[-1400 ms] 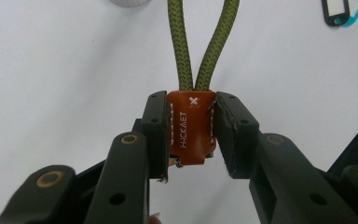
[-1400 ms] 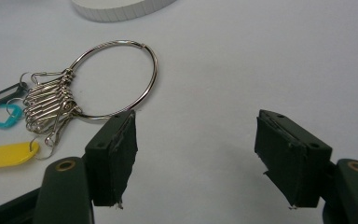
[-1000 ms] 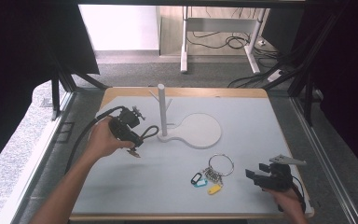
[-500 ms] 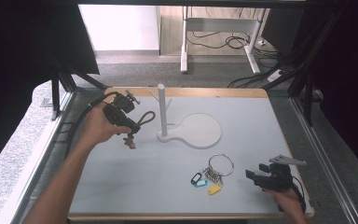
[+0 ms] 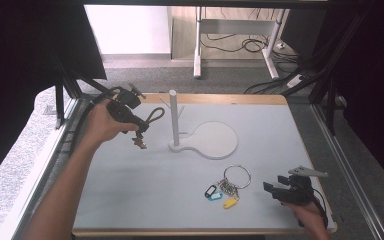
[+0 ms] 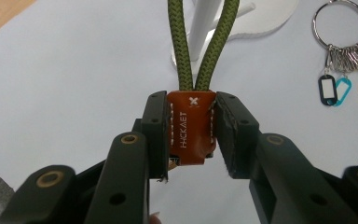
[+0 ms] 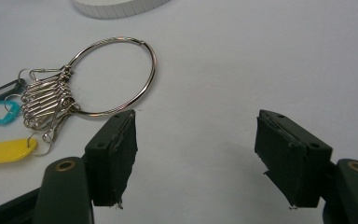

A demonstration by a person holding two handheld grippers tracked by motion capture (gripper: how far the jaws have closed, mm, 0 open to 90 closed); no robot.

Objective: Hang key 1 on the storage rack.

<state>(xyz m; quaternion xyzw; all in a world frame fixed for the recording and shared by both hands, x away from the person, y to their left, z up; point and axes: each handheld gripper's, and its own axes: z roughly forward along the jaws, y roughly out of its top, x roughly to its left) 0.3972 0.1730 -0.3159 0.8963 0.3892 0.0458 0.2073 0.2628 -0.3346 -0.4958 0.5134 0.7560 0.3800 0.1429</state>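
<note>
My left gripper [image 5: 139, 125] is held above the table's far left and is shut on the orange leather tab [image 6: 191, 126] of a key strap. The strap's green rope loop [image 5: 155, 115] sticks out past the jaws toward a white peg stand [image 5: 174, 120], and a small brown key [image 5: 140, 143] dangles below. In the left gripper view the rope loop [image 6: 182, 46] runs up in front of the stand [image 6: 204, 28]. My right gripper [image 5: 275, 189] rests open at the near right, just right of a steel key ring [image 5: 227, 187] with coloured tags. The ring [image 7: 151, 70] lies ahead of the left jaw.
The stand's flat round base [image 5: 212, 141] lies at the middle of the grey table [image 5: 130, 200]. Black, teal and yellow tags [image 6: 328, 88] hang from the ring's clips [image 7: 46, 100]. A wooden edge [image 5: 220, 99] borders the far side; black frame posts flank both sides.
My left hand has lifted the key strap and carried it toward the far left; its loop now sits higher beside the stand's post. The right gripper and the key ring have kept still.
</note>
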